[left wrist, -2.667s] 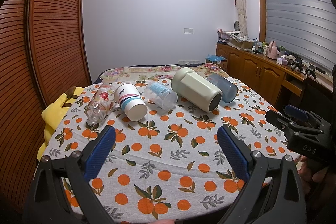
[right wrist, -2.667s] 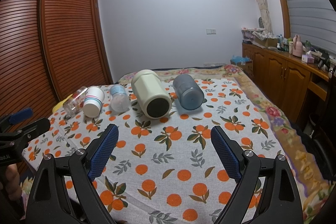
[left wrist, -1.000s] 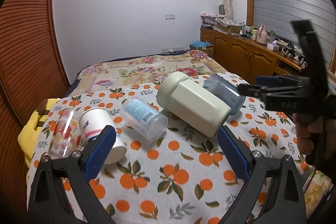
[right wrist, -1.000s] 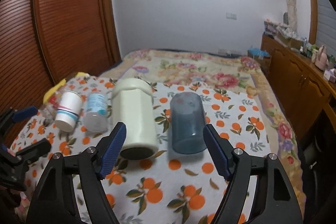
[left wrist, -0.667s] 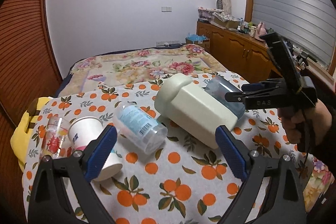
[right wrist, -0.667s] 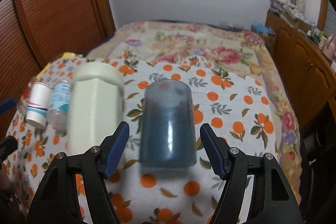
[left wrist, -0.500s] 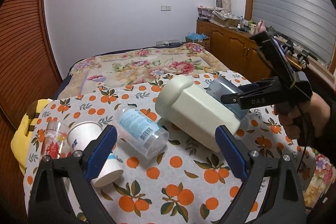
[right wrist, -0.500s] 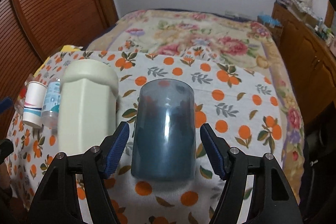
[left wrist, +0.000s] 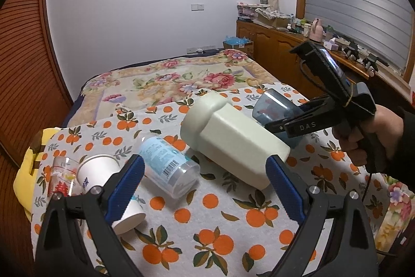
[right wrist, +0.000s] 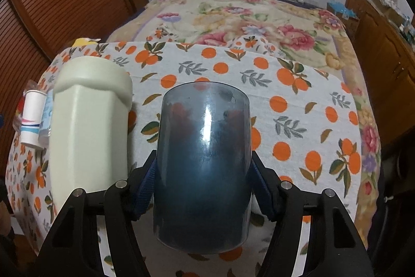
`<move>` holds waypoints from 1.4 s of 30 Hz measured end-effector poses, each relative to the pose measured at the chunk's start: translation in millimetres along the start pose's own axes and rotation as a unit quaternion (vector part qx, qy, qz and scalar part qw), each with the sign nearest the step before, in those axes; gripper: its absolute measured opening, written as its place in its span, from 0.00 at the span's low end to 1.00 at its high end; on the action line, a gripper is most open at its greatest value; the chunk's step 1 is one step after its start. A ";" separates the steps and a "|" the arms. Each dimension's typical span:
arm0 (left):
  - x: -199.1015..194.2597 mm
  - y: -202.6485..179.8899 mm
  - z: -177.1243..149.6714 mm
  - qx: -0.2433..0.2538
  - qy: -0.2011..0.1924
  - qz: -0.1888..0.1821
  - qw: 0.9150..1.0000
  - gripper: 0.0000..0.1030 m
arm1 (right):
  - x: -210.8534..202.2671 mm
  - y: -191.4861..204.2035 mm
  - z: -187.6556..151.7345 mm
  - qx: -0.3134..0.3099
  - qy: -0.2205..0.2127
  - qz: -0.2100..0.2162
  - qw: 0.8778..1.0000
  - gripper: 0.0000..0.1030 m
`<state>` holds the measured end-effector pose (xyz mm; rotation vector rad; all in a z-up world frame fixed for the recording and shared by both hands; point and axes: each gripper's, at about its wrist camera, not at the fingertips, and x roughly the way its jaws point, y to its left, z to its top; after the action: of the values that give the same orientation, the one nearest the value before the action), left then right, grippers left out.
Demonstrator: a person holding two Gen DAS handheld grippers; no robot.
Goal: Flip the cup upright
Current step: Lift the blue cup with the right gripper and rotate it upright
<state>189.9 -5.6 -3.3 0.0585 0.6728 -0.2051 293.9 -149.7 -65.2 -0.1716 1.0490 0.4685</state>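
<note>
Right wrist view, right gripper (right wrist: 203, 188) pinching translucent blue plastic cup (right wrist: 203, 162) lying on orange-print tablecloth (right wrist: 298, 108), left gripper (left wrist: 205, 183) hanging spread, floral bedspread (right wrist: 246, 12) lying beyond.

Right gripper (left wrist: 276, 125) fingers straddle blue cup (left wrist: 275, 109) — cup lying sideways.

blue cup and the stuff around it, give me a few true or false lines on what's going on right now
1. The right gripper has its fingers on either side of the blue cup. True.
2. The blue cup stands upright. False: it lies on its side on the tablecloth.
3. The left gripper holds the cream container. False: it is open and holds nothing.
4. The cream container lies right beside the blue cup. True.
5. The paper cup lies on its side. True.
</note>
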 end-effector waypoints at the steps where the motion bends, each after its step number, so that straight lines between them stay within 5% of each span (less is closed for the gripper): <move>1: -1.1 -0.6 -1.1 0.000 0.000 -0.002 1.000 0.92 | -3.2 -0.1 -2.8 0.001 -0.001 0.001 1.000 0.65; 23: -52.6 -0.6 -36.7 -0.025 -0.016 0.008 1.000 0.92 | -85.3 46.4 -88.2 -0.003 -0.047 0.036 0.998 0.65; 42: -66.6 33.6 -77.4 -0.080 0.008 0.028 0.996 0.92 | -53.3 132.4 -118.1 -0.002 -0.018 0.094 0.995 0.65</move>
<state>98.6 47.9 -22.6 -0.0741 0.7012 -0.0975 118.8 -89.4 -66.7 -0.0684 1.0327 0.6421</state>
